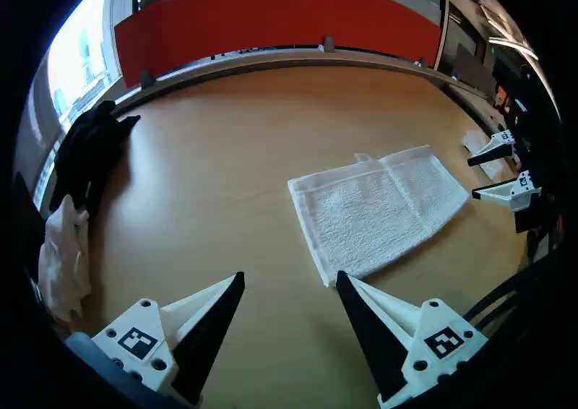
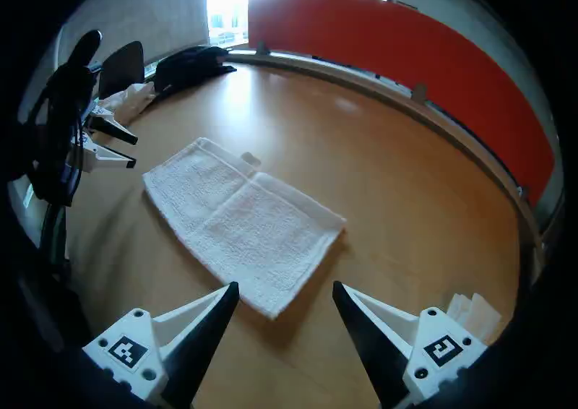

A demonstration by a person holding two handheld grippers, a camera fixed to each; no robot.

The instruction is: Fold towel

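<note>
On the table [image 1: 238, 192], a wooden top taken as the largest item, the towel [image 1: 376, 207] is found lying flat, with nothing resting on it. Beyond the towel, a red screen [image 1: 274, 19] is noted along the table's far edge. The towel is white and oblong; a ridge is seen across its middle beside a small tag, and whether this marks a fold already made cannot be told. Well apart from the towel, a black bag [image 1: 90, 152] is recorded at the table edge, with a white cloth [image 1: 65, 257] just beside it.

The left gripper [image 1: 289, 274] is held near one short end of the towel, one fingertip just above a corner; its jaws are spread and nothing is held. The right gripper [image 2: 285, 285] is held over the opposite short end, its jaws likewise spread and empty, with a corner of the towel lying between and ahead of the fingers.

The step in hand is judged to be the approach before a grasp. It is advised that both corners of one short edge be taken, every layer being pinched, that the edge be lifted level and carried over to the opposite edge, and that the corners be matched before release. A single-layer grasp is likely to let the towel skew.
</note>
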